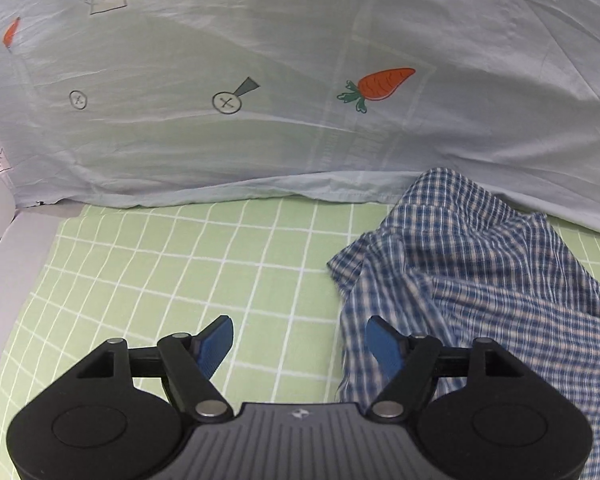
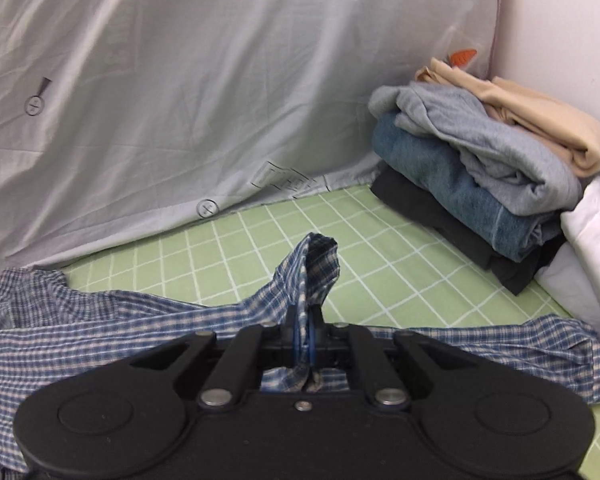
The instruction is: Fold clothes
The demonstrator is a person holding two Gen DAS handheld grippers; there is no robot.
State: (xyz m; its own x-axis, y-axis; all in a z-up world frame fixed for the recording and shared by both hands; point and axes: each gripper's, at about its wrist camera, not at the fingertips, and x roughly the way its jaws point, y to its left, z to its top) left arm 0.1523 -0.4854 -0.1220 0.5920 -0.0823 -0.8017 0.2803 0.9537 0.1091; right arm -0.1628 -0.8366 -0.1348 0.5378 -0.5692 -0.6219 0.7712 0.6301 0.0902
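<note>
Plaid shirt, crumpled, mid-fold on green grid sheet.

Pale printed cloth backs the green grid sheet. Plaid shirt runs 9 to 3 o'clock across right view; a fold is clamped in right gripper. Left gripper, jaws spread and empty, has the shirt edge at 3 o'clock, by its right finger. Folded stack at 2 o'clock. No containers.

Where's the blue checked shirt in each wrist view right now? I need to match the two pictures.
Left wrist view: the blue checked shirt fills the lower right, crumpled, beside the open left gripper.
Right wrist view: it lies across the lower half, one fold pinched up in the shut right gripper.
Shared landmark: the green grid sheet under it, and the pale printed cloth behind.
</note>
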